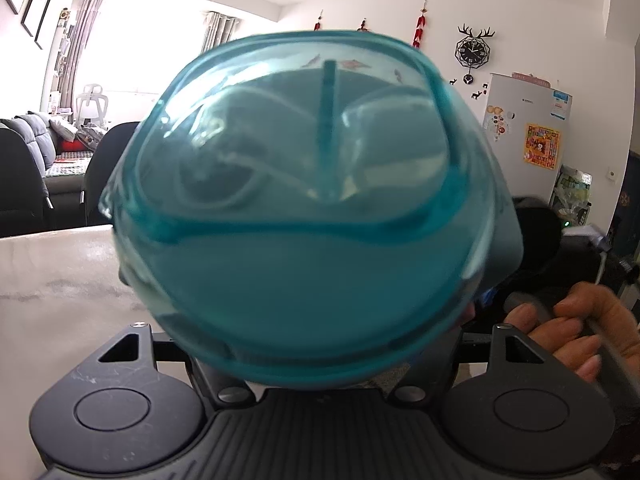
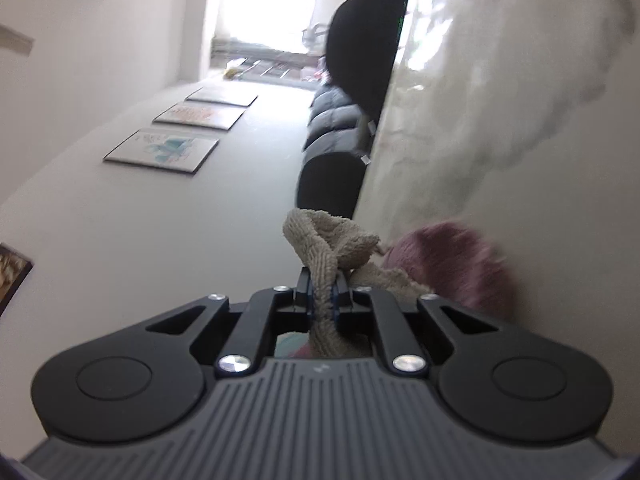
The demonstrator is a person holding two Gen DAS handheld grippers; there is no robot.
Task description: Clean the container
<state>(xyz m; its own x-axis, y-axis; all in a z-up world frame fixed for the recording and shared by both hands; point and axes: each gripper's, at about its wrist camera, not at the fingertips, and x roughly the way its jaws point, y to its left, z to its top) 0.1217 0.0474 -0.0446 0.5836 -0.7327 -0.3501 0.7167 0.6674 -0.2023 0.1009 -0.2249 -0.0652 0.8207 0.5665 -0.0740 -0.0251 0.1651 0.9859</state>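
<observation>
A clear teal plastic container (image 1: 304,208) with an inner divider fills the left wrist view. It is held up off the table and tilted, its open side facing away from the camera. My left gripper (image 1: 320,344) is closed around its near end; the fingertips are hidden behind it. In the right wrist view my right gripper (image 2: 322,288) is shut on a beige cloth (image 2: 332,248), which bunches out past the fingers. A blurred pink-purple part of the cloth (image 2: 452,268) hangs to the right. The right wrist view is rolled sideways.
A pale marble table (image 1: 56,268) lies below left and shows as a surface at the right of the right wrist view (image 2: 500,100). Dark chairs (image 1: 104,168) stand behind it. A person's hand (image 1: 576,328) is at right. A fridge (image 1: 524,120) stands at the back.
</observation>
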